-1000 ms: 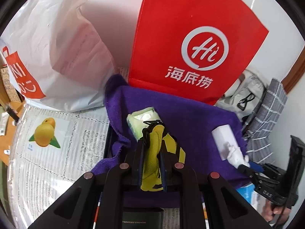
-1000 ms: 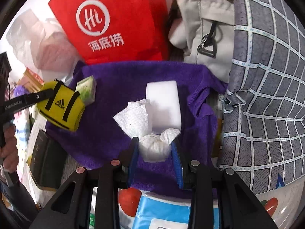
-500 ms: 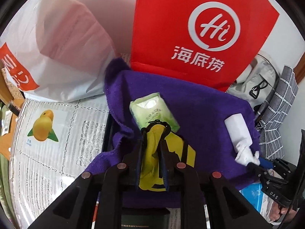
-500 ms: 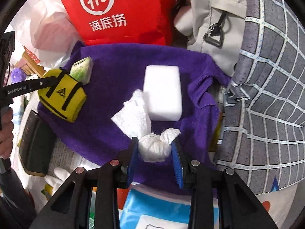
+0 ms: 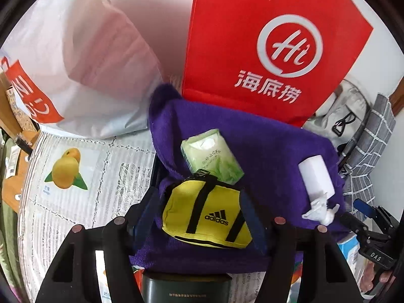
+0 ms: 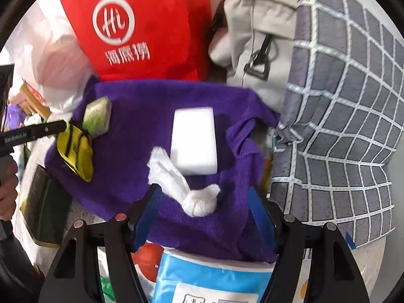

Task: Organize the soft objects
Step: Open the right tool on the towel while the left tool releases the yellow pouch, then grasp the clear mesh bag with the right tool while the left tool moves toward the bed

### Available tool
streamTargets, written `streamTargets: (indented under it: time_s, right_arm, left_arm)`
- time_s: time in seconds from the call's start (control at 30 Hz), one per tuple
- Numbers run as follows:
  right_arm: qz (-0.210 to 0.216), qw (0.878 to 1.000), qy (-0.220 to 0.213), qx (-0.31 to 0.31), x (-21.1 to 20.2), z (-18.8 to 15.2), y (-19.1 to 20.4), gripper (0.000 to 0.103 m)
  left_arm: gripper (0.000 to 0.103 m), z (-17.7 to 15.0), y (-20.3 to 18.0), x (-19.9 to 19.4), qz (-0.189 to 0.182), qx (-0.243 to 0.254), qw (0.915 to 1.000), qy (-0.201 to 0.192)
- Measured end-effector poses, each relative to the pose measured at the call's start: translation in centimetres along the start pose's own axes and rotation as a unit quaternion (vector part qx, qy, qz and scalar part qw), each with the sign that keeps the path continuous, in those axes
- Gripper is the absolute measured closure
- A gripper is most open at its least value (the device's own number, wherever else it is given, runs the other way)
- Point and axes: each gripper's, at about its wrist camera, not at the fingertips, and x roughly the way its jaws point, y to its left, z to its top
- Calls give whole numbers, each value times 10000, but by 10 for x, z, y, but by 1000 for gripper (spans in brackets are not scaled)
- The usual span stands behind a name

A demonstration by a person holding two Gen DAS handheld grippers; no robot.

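The left claw [image 5: 202,217] is seen released: its jaws have just been opening, and the yellow pouch [image 5: 205,214] lies between them on the purple towel [image 5: 272,151], the pads apparently clear of it. The right claw [image 6: 204,207] is likewise released, jaws just opened; the white cloth wad [image 6: 199,202] rests on the towel between them, untouched.

The pouch touches the green tissue pack [image 5: 212,159] behind it. The white sponge block [image 6: 194,139] lies just beyond the wad, whose loose tail reaches its edge.

Handling, judged: all four items are light and compressible. The pouch is best pinched across its fabric body or by its black straps. The wad would deform and may unravel if taken by its tail; the knotted bulb is preferred. The sponge should be gripped across its short sides.

Containers: a red paper bag [image 5: 265,38] and a white plastic bag [image 5: 75,63] stand behind the towel; their contents cannot be seen.
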Motion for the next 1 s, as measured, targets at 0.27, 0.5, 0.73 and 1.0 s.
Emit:
streamTargets:
  time_s: [0.27, 0.5, 0.73, 1.0]
  right_arm:
    - [309, 9954, -871, 238, -55, 0, 12, 32]
    - [606, 9940, -907, 119, -86, -54, 40, 32]
    - [424, 9975, -563, -9, -101, -148, 66, 32]
    - [476, 9983, -345, -39, -86, -204, 91, 22]
  left_arm:
    - [39, 0, -4, -26, -159, 151, 9996, -185]
    - [39, -4, -17, -47, -280, 185, 9987, -380]
    - [37, -23, -42, -77, -353, 580, 9956, -642]
    - [33, -69, -35, -99, -185, 638, 9943, -839]
